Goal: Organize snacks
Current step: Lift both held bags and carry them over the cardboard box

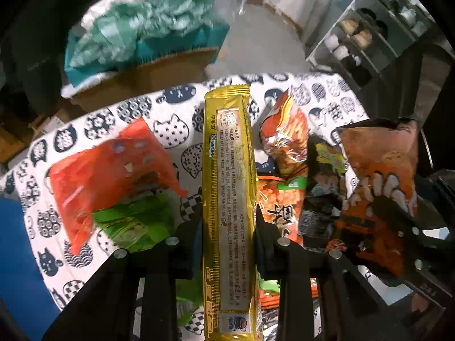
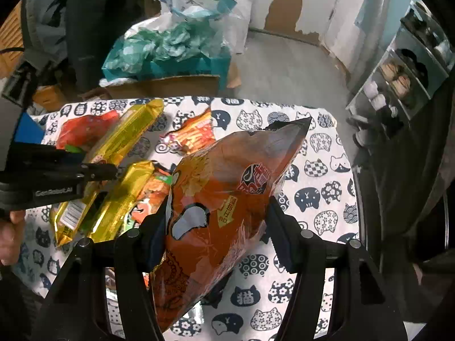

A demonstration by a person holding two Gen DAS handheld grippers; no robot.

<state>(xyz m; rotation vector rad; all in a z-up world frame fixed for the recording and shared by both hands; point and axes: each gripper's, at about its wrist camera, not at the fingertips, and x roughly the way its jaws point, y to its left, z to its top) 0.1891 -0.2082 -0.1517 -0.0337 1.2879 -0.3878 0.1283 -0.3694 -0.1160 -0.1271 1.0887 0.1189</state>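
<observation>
The left gripper [image 1: 229, 221] has its jaws pinching a long gold biscuit pack [image 1: 229, 187], the right gripper [image 2: 217, 224] an orange snack bag [image 2: 227, 199], both above the cat-print table [image 2: 321, 170].

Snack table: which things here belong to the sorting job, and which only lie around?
Job:
- gold packet, in left claw
- big orange bag, in right claw
- red packet
- green packet

Lying about:
- cardboard box
- shoe rack
- teal bags
</observation>
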